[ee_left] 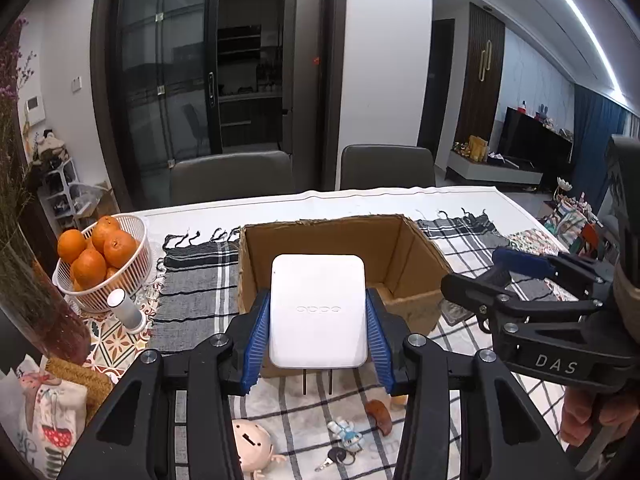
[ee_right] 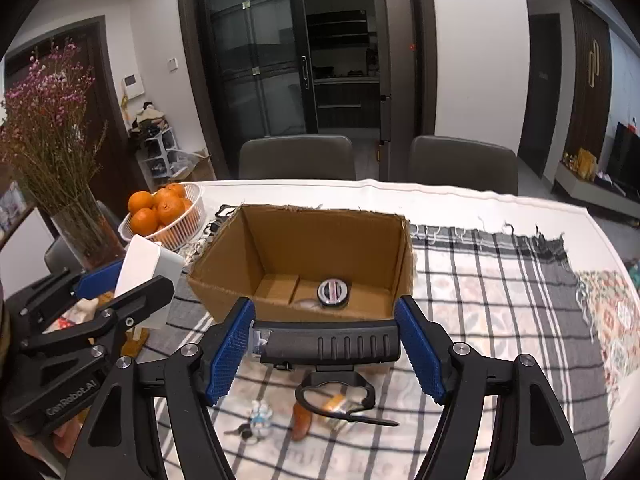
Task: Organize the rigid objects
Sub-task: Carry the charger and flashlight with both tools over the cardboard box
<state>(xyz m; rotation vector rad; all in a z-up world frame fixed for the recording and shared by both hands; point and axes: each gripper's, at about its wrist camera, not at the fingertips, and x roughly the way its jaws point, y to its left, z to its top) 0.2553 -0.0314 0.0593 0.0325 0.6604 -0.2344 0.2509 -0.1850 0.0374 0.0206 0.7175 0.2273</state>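
The white charger [ee_left: 318, 312], an adapter with two metal prongs pointing back toward the camera, is up off the tabletop [ee_left: 360, 196], pinched on both flanks by the blue fingers [ee_left: 256, 340] of the left gripper [ee_left: 318, 340]. It hangs just in front of the near wall of the open cardboard box [ee_left: 344, 248], which stands on the checked cloth [ee_left: 196, 292] around the middle of the tabletop. Over on the right gripper [ee_right: 326, 346], the blue fingers [ee_right: 226, 352] clamp the two ends of a black ribbed tool [ee_right: 326, 344], a torch-like body with a strap loop [ee_right: 334, 394] dangling beneath it; it too is lifted clear of the cloth, right at the box's near wall. Inside the box, a round black-and-silver disc [ee_right: 333, 293] lies on the floor toward the near wall. Down on the cloth by the near edge, below the grippers: a small figurine keychain with keys [ee_right: 256, 420], an orange-brown piece [ee_right: 300, 420], and in the left view a pale pink round toy [ee_left: 250, 444]. Toward the left edge a white basket [ee_left: 132, 276] holds oranges [ee_left: 90, 264], a small white cylinder [ee_left: 126, 310] stands just beside it, and a glass vase of dried purple flowers [ee_right: 52, 128] stands at the left edge. Two grey chairs [ee_right: 298, 158] sit behind the far edge.
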